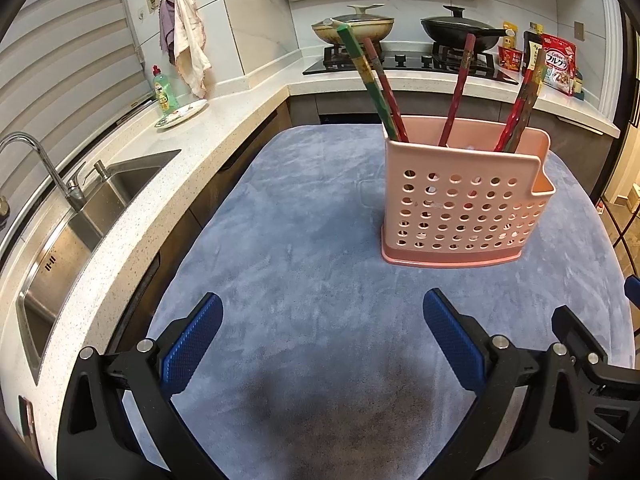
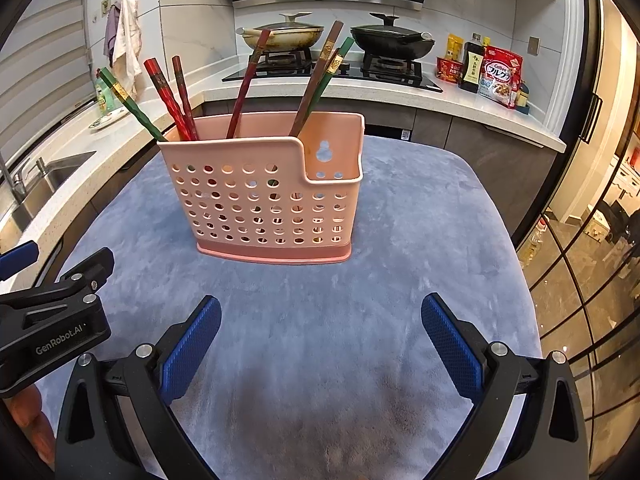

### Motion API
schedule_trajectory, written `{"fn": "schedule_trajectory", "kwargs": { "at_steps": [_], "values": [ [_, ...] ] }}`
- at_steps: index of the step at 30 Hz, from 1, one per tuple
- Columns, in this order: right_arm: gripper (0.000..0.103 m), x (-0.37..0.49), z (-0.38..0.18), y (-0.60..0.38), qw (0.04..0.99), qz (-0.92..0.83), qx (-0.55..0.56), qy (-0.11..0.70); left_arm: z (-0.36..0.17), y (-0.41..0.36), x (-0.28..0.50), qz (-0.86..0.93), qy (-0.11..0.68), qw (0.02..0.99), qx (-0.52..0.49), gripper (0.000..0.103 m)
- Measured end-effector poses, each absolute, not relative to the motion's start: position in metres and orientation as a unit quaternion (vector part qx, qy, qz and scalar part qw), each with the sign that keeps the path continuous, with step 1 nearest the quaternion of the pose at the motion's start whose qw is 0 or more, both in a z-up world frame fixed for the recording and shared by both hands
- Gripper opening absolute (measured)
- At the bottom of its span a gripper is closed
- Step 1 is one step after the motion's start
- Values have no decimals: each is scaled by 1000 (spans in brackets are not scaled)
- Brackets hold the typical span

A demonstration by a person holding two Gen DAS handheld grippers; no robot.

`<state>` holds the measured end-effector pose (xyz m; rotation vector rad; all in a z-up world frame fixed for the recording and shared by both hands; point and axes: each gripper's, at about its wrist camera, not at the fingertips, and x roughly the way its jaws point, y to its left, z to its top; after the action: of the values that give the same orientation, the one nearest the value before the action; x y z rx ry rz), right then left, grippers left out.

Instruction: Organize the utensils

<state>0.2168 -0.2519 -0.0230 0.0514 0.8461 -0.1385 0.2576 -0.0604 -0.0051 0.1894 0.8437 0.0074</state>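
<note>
A pink perforated utensil holder [image 1: 460, 204] stands upright on the blue-grey cloth [image 1: 304, 240]; it also shows in the right wrist view [image 2: 272, 204]. Several red, green and brown chopsticks [image 1: 384, 88] lean inside it, also seen in the right wrist view [image 2: 316, 80]. My left gripper [image 1: 322, 320] is open and empty, hovering over bare cloth in front of the holder. My right gripper [image 2: 320, 320] is open and empty, likewise in front of the holder. The left gripper's body shows at the left edge of the right wrist view [image 2: 52, 320].
A steel sink [image 1: 80, 220] with a tap is set in the white counter at left. Two lidded pans [image 1: 452, 28] sit on the hob behind. Food packets [image 2: 496, 76] and bottles stand at the back right. A glass partition [image 2: 584, 280] runs along the right.
</note>
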Motion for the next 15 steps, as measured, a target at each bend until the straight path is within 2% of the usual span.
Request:
{"fn": "schedule_trajectory", "kwargs": {
  "at_steps": [15],
  "values": [
    [97, 220, -19, -259, 912, -71, 37, 403, -1, -66, 259, 2, 405, 909, 95, 96]
  ]
}}
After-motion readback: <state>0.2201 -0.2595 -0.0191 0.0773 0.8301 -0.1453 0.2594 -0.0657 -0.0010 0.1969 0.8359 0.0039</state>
